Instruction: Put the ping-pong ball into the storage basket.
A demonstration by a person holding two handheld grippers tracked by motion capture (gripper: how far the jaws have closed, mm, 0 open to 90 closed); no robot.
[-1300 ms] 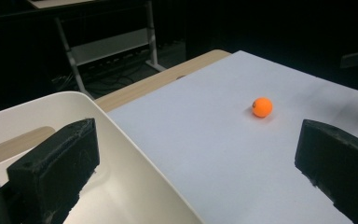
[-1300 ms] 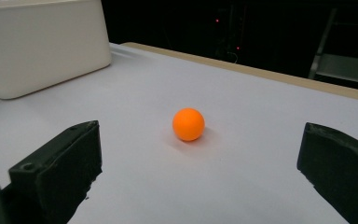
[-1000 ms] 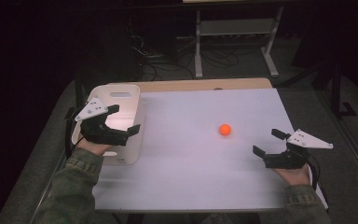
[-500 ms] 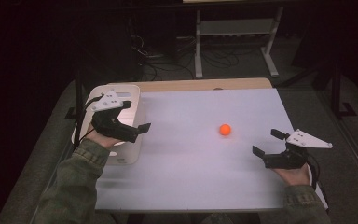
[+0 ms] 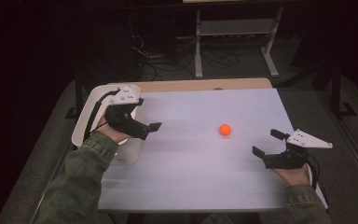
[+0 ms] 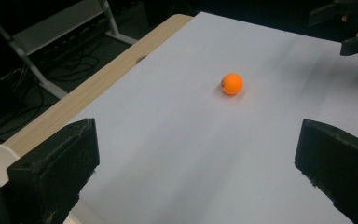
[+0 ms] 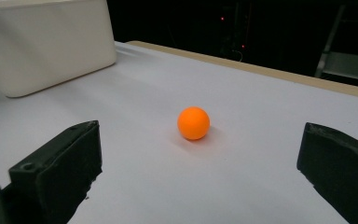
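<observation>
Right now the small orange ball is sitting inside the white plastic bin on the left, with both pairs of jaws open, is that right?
Not quite. The small orange ball lies on the white tabletop, apart from the white plastic bin, as the high view shows. Both pairs of jaws are open.

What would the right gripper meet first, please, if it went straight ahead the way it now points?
Probably the small orange ball: it lies on the white table top between the right gripper's open jaws, nothing before it. The white plastic bin stands farther off, aside.
</observation>
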